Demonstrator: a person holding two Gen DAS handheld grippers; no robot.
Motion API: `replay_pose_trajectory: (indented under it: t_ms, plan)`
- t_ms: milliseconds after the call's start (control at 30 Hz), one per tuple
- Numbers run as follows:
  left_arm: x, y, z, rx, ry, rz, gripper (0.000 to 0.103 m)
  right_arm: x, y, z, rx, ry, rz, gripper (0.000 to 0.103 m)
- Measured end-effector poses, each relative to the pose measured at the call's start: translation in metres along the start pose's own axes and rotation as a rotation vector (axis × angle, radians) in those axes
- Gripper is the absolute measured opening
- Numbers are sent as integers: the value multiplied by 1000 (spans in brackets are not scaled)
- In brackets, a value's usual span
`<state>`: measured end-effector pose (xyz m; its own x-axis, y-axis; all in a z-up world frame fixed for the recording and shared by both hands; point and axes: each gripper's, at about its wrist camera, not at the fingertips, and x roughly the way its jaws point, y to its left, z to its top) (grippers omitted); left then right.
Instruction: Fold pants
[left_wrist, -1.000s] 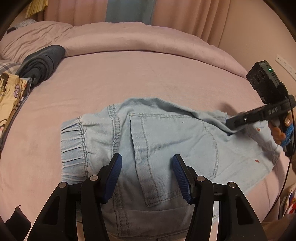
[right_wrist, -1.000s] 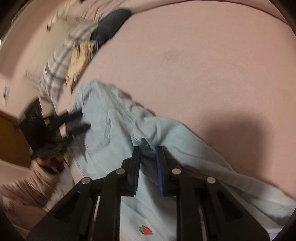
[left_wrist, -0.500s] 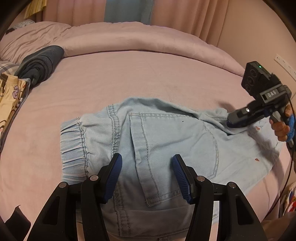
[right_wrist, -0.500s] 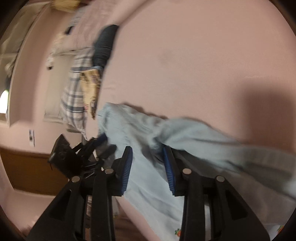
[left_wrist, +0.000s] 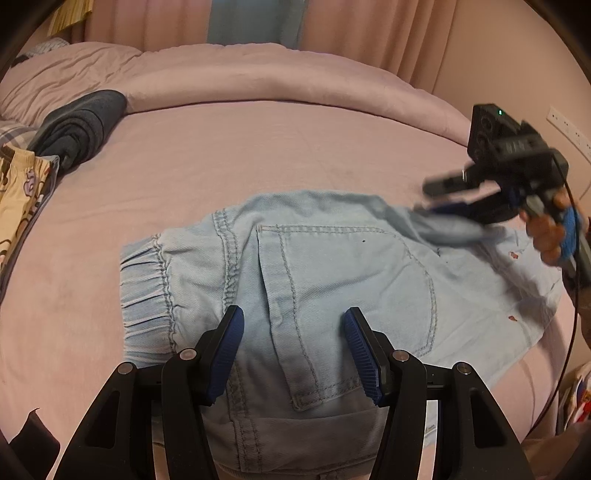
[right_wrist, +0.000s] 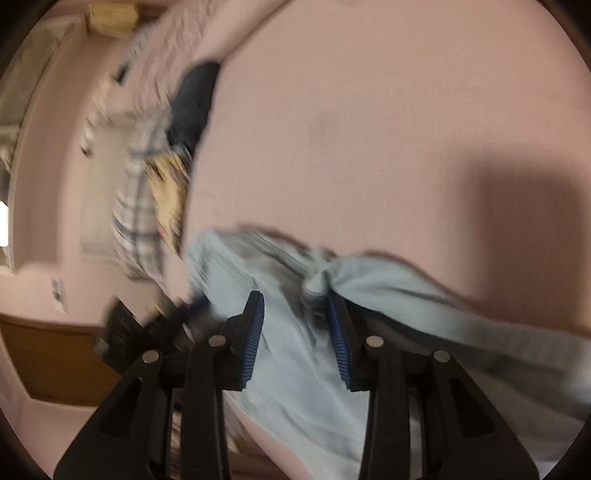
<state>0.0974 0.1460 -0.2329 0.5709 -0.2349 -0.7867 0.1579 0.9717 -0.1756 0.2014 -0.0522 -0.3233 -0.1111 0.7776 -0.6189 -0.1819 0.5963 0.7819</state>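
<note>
The pants (left_wrist: 332, 280) lay flat on the bed (left_wrist: 258, 147), cuff toward the dark clothes (left_wrist: 77, 129). My left claw (left_wrist: 293, 354) hovered spread over the back pocket, pinching nothing. My right claw (right_wrist: 295, 332) had just been opening; a bunched fold of the pants sat between its pads, touching the right one, the picture too blurred to show a pinch.
</note>
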Motion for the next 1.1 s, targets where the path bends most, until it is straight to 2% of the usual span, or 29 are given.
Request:
replay_pose_trajectory:
  t_ms: [33,67,200,333,400,433,533,633,767,900,933,967,1067,1100]
  plan:
    - [0,0,0,3,0,0,59,-6,0,4,16,-32,34,36]
    - [0,0,0,5,1,-1,59,-9,0,5,23,-41,31,34]
    - [-1,1,-1,5,-3,-5,59,4,-5,9,36,54,-83,29]
    - [0,0,-1,12,-2,-1,59,9,-10,12,51,83,-88,25]
    - [0,-1,-1,10,-2,0,57,11,-6,17,22,49,-125,11]
    - [0,-1,-1,12,-1,5,56,10,-1,21,-15,18,-141,9]
    - [-1,2,-1,24,9,17,48,7,6,35,-63,-27,-181,8]
    - [-2,6,-1,28,25,17,39,8,3,49,-73,-23,-194,7]
    - [-8,4,-8,106,45,26,35,20,-2,63,-106,44,-221,7]
    - [-14,2,-10,142,78,54,32,12,-11,66,-65,83,-161,7]
    - [-16,2,-10,151,84,65,32,6,-10,64,-58,68,-165,15]
    - [-19,2,-11,158,88,75,31,-7,-2,63,-92,14,-197,17]
    - [-25,0,-13,172,96,101,31,-43,19,54,-197,-118,-316,17]
    - [-26,-1,-13,178,97,107,31,-54,29,46,-240,-145,-327,17]
